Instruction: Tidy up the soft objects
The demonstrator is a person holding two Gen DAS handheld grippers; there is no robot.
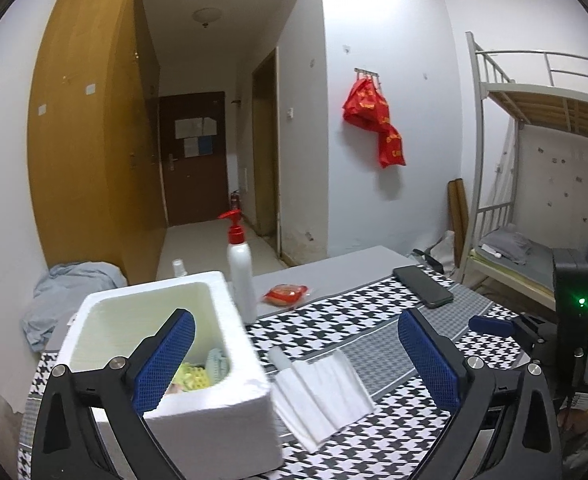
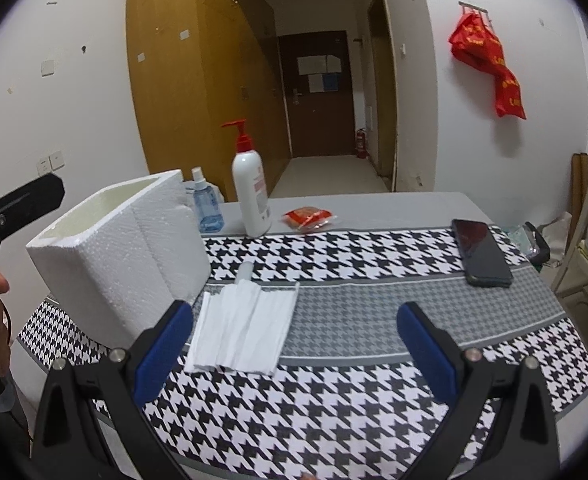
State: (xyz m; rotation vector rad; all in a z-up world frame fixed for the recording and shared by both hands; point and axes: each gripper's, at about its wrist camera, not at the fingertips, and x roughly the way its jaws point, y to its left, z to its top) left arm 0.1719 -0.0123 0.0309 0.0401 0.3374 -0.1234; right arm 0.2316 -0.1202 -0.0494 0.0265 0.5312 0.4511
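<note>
A white foam box (image 1: 197, 412) stands on the houndstooth cloth; inside it lie yellow and pale green soft items (image 1: 201, 372). A folded white cloth (image 1: 322, 392) lies just right of the box, with a small white tube at its far end. My left gripper (image 1: 294, 356) is open and empty, above the box's right side and the cloth. In the right wrist view the box (image 2: 121, 252) is at left and the white cloth (image 2: 245, 328) lies in front of it. My right gripper (image 2: 294, 344) is open and empty, just short of the cloth.
A white pump bottle (image 2: 251, 192), a blue spray bottle (image 2: 205, 204), a red snack packet (image 2: 308, 218) and a black phone (image 2: 482, 252) sit on the table (image 2: 374, 204). A bunk bed (image 1: 534, 160) stands to the right. The other gripper's body (image 1: 566, 320) is at right.
</note>
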